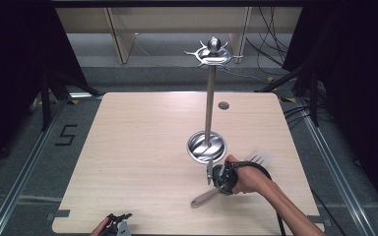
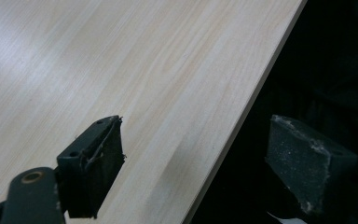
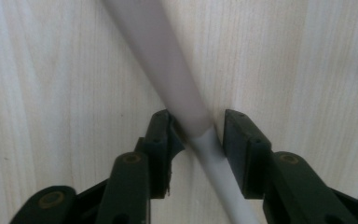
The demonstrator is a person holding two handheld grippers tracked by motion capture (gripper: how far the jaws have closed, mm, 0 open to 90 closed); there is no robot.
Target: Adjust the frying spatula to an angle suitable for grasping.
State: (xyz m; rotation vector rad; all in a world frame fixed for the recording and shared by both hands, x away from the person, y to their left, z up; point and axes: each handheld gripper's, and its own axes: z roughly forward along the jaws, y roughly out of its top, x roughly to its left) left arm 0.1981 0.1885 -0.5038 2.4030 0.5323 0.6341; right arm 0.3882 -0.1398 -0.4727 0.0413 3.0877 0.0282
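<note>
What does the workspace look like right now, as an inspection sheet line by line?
Surface: pale wooden table, small grey disc set in near its far edge.
Job's things: grey slotted spatula lying flat; steel utensil stand upright, hooks bare.
Clutter: nothing seen.
Grippers: right gripper straddles the spatula's handle, pads not clearly pressing; left gripper open over the table's near edge.
Cables: black cable trails from the right gripper; more on the floor behind.
Surroundings: dark curtains, grey floor.

Black two-jawed tool [image 3: 199,135], brass rivets
</note>
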